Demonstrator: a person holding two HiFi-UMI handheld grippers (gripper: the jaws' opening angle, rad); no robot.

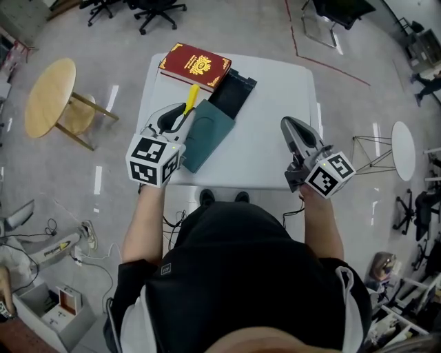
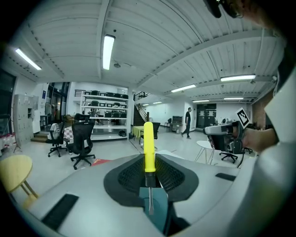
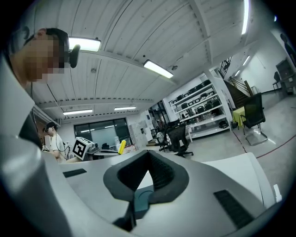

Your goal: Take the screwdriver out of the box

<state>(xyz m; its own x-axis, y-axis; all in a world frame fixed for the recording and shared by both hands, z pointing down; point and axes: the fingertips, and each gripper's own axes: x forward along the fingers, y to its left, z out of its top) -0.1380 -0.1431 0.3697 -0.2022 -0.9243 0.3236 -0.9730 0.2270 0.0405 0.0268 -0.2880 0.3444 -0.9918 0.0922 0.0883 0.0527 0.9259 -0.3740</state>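
A screwdriver with a yellow handle (image 1: 191, 97) is clamped in my left gripper (image 1: 184, 114), held above the left side of the white table (image 1: 275, 103). In the left gripper view the jaws close on its black collar, the yellow handle (image 2: 148, 148) points away and the thin blade runs back toward the camera. The box lies beside it in two parts: a teal case (image 1: 207, 134) and a black tray (image 1: 233, 92). My right gripper (image 1: 288, 126) hovers over the table's right side, its jaws together with nothing between them (image 3: 149, 153).
A red book (image 1: 195, 65) lies at the table's far left corner. On the floor stand a round wooden table (image 1: 49, 96) to the left, a small white round table (image 1: 402, 150) to the right, and office chairs (image 1: 155, 10) beyond.
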